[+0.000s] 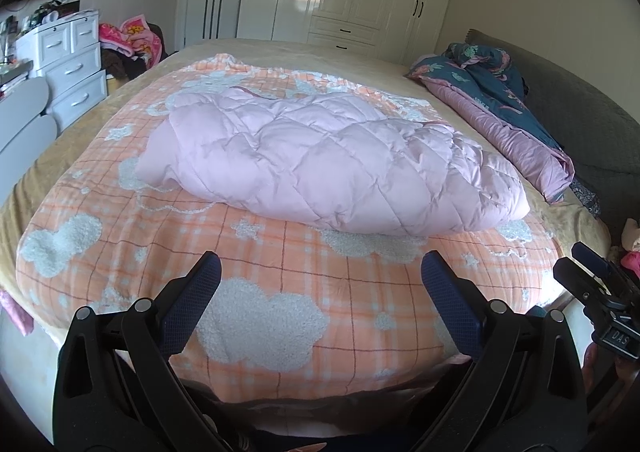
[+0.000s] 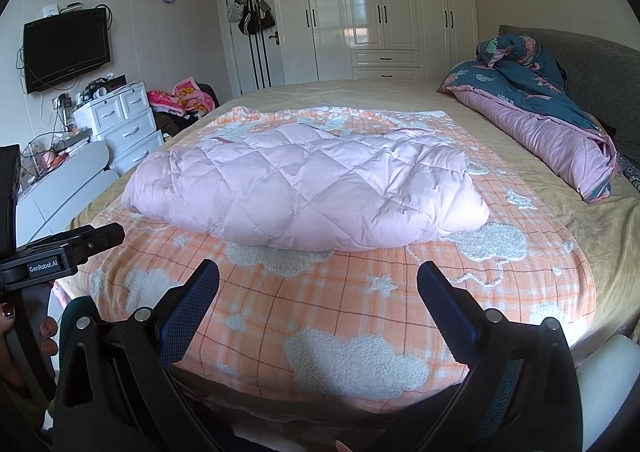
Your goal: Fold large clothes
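A pink quilted puffer jacket (image 1: 320, 160) lies folded in a thick bundle on an orange plaid blanket (image 1: 280, 292) with white clouds, in the middle of the bed. It also shows in the right wrist view (image 2: 304, 188). My left gripper (image 1: 320, 272) is open and empty, held above the blanket's near edge, short of the jacket. My right gripper (image 2: 318, 280) is open and empty too, at the same near edge. The right gripper's body (image 1: 600, 292) shows at the right edge of the left wrist view.
A rolled blue floral quilt (image 2: 540, 112) with pink lining lies along the bed's right side by the grey headboard (image 2: 592, 64). White drawers (image 2: 124, 124), a wall TV (image 2: 66, 48) and white wardrobes (image 2: 380, 12) stand beyond the bed.
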The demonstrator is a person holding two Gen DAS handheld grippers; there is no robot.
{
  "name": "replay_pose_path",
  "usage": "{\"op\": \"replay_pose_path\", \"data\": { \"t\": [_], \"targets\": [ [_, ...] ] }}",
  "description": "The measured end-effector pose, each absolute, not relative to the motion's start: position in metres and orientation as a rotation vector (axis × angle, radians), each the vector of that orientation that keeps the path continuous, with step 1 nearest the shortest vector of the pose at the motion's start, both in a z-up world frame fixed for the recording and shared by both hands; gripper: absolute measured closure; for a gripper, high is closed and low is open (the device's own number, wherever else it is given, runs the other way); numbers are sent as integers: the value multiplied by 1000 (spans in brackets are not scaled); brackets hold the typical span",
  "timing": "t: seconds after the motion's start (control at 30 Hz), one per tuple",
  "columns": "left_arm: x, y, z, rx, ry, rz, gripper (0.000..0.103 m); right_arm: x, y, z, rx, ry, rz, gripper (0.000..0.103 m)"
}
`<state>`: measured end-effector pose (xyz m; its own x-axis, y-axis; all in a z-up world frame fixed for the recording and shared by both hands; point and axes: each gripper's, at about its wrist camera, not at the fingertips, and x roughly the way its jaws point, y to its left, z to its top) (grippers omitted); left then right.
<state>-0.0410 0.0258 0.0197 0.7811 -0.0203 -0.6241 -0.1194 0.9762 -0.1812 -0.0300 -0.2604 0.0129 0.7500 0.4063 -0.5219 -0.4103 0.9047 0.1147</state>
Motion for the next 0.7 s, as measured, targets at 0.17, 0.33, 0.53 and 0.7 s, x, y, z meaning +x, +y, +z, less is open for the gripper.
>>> {"op": "replay_pose_path", "data": {
  "t": [0.17,0.33,0.53,0.7],
  "targets": [
    [-42,27,19,-215,672,55,9,-30,-260,13,-8,569,445,4],
    [-42,26,19,-213,674,56,9,-30,-259,13,-8,569,446,4],
    [-42,28,19,-215,676,59,9,-30,-259,13,-11,572,447,4],
    [-43,30,17,-216,680,57,9,-30,-258,10,-15,581,448,4]
  ]
}}
